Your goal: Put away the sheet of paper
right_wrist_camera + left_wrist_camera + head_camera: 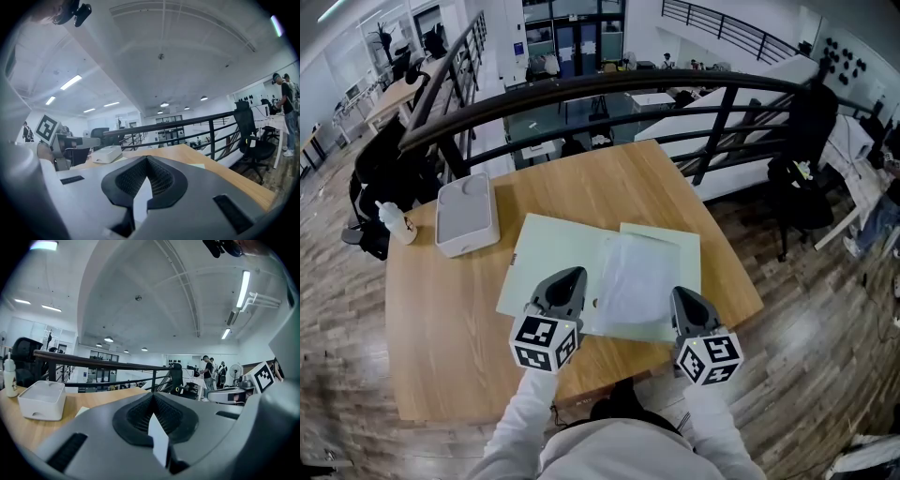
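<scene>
Pinching the sheet of paper (636, 277) from both sides, my left gripper (577, 274) and my right gripper (678, 293) are each clenched on one thin edge of it. The sheet is over the open green folder (551, 251), near the front edge of the wooden table (441, 328). Its long axis points away from me, toward the far edge.

Bright, even light; fisheye-warped edges

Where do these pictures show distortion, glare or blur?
Head view: fisheye bends the railing into an arc; the table is evenly lit. Left gripper view: a ceiling lamp glares, corners are black. Right gripper view: the same dark corners.
</scene>
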A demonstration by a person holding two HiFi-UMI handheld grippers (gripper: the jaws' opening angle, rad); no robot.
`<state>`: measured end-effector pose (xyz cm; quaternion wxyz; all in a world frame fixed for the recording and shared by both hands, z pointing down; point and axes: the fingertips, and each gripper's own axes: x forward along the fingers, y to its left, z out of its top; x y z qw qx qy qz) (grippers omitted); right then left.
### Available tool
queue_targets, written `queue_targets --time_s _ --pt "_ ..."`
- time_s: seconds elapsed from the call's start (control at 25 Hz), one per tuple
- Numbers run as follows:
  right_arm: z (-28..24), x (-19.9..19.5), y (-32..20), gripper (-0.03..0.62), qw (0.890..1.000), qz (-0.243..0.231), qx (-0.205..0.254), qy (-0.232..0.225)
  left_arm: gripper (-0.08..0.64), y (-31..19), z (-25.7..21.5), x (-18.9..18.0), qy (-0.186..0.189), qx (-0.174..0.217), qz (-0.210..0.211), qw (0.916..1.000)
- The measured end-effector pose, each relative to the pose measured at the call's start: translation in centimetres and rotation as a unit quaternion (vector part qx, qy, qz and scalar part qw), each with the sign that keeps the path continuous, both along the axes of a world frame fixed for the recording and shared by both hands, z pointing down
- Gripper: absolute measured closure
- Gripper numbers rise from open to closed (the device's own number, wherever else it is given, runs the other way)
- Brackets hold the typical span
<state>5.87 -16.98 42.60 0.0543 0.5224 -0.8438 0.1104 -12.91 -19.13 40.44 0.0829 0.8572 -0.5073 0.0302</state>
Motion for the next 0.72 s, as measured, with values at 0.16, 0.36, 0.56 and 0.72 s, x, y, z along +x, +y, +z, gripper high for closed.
queue_targets --time_s 0.16,0.36,0.56,0.72 --pt "0.2 -0.1 0.1 0.566 1.000 0.004 -0.001 0.002 0.541 0.0 0.3 -0.4 -0.001 -0.002 0.002 1.0000" --pt "0.3 0.1 0.3 0.566 1.000 0.009 -0.002 0.002 0.542 0.1 0.0 -0.6 0.005 -0.002 0.003 1.0000" --pt "0.3 0.2 -0.1 0.566 1.000 0.009 0.002 0.006 0.542 -0.2 0.0 -0.5 0.015 0.002 0.006 0.9999" --pt "0.1 0.2 -1.1 0.566 1.000 0.007 0.008 0.007 0.543 -1.0 0.1 -0.5 0.016 0.003 0.003 0.9999"
